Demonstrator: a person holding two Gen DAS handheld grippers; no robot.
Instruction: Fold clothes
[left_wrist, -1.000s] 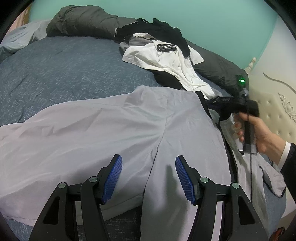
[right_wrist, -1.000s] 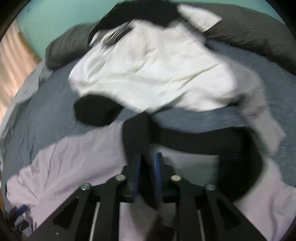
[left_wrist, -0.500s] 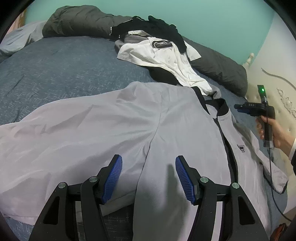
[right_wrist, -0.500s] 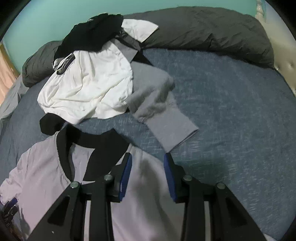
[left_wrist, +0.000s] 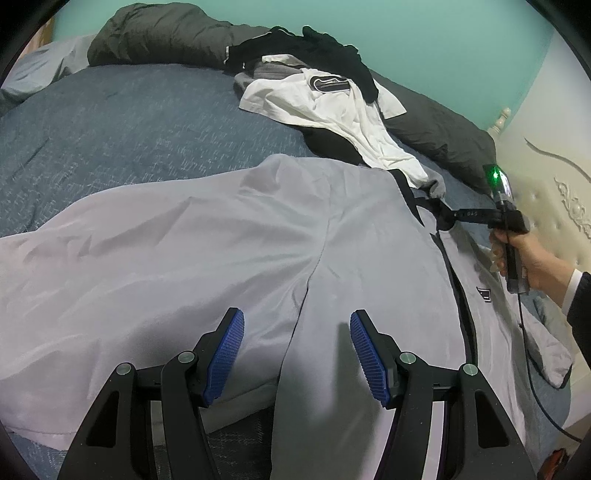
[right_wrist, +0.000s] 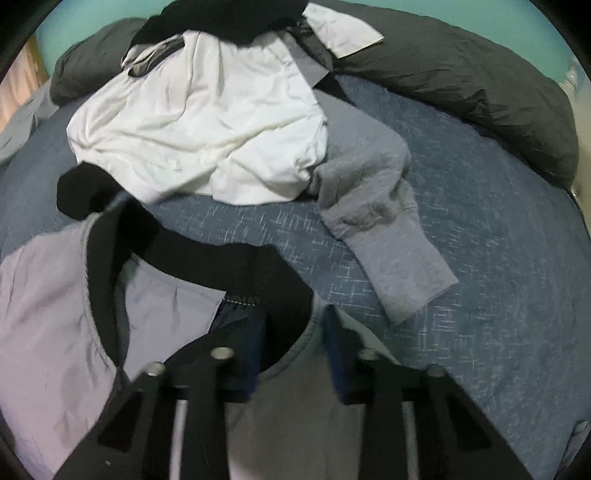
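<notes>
Currently the grey jacket (left_wrist: 258, 236) lies spread, unfolded, on the bed (left_wrist: 129, 122), below the clothes pile (right_wrist: 199, 122). The left hand-held gripper (left_wrist: 295, 354) hovers released; the right hand-held gripper (right_wrist: 295, 343) is closing around the black collar (right_wrist: 229, 269). All folding remains.

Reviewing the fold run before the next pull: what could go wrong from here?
1. The right gripper jaws are closing on the black collar alone; that narrow bite may slip.
2. The left gripper hangs open above the grey jacket, so a pull may drag it askew.
3. The white T-shirt lies near the collar and may be dragged along.
</notes>
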